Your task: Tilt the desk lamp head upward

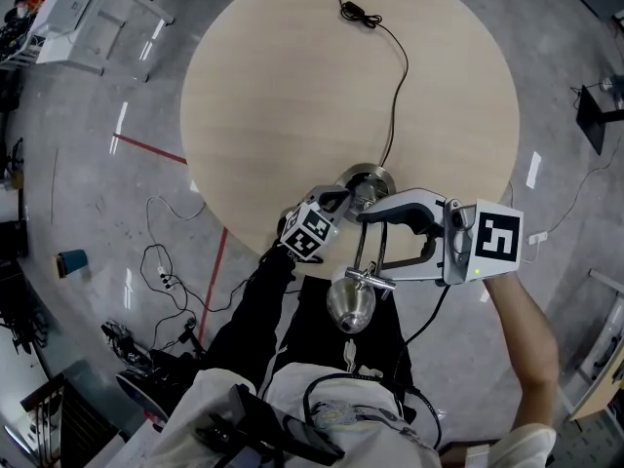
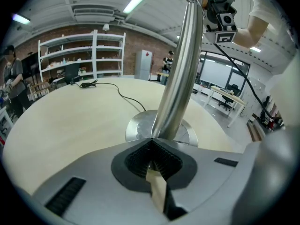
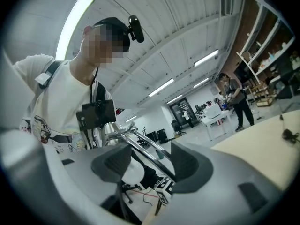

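Chrome desk lamp [image 1: 369,178] stands at the near edge of the round pale-wood table [image 1: 292,86], its bell-shaped metal head [image 1: 351,303] hanging past the rim (towards the person). The left gripper [image 2: 154,144] pinches the lamp's shiny upright pole [image 2: 180,69] just above its round base. The right gripper [image 3: 145,161] has its jaws spread, with the lamp's thin twin rods [image 3: 140,146] passing between them.

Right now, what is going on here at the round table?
A person with a gripper in each hand is working on a metal desk lamp that stands near the edge of the table. The left gripper has its jaws together, tips against the foot of the lamp pole, just above the base. The right gripper has its jaws apart around the thin rods behind the lamp head, not clamped.
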Available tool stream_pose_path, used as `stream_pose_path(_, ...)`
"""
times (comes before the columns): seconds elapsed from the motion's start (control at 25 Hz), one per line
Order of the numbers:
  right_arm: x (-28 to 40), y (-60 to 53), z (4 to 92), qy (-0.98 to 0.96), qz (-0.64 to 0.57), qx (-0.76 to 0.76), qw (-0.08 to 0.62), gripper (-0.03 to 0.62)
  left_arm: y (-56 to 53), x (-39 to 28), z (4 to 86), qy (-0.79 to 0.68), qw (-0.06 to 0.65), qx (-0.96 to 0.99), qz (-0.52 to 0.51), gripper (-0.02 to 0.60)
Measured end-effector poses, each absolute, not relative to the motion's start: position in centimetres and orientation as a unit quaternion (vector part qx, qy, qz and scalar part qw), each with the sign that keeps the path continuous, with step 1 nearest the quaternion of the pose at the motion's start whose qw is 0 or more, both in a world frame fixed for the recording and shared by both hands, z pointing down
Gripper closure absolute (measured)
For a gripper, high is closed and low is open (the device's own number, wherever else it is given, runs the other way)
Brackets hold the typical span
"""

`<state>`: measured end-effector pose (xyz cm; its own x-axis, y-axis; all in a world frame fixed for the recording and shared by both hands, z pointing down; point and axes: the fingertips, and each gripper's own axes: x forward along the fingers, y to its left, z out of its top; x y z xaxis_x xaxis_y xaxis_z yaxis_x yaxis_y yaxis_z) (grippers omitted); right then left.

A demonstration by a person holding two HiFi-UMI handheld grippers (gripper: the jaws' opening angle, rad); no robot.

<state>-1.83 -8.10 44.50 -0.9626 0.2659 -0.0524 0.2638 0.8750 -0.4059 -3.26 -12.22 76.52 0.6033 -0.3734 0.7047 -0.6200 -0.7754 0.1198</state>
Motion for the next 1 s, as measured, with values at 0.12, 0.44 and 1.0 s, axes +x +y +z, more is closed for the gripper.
stream_pose_path(0.12,-1.6,-8.2,44.4,-0.965,0.221,-0.139,-0.008,0.342,-12.1,-3.2,76.5,-0.285,0.176,0.878,0.341,0.58)
stream_pose_path(0.44,-1.8,-7.9,44.5,-0.968,0.203,-0.145,0.008,0.342,-11.9,-3.4,76.6,-0.287,0.172,0.878,0.341,0.58)
stream_pose_path(1.0,4.6,-9.0,46.5,-0.98,0.13,0.082,0.127,0.344,-12.8,-9.1,69.0,-0.424,0.212,0.849,0.234,0.58)
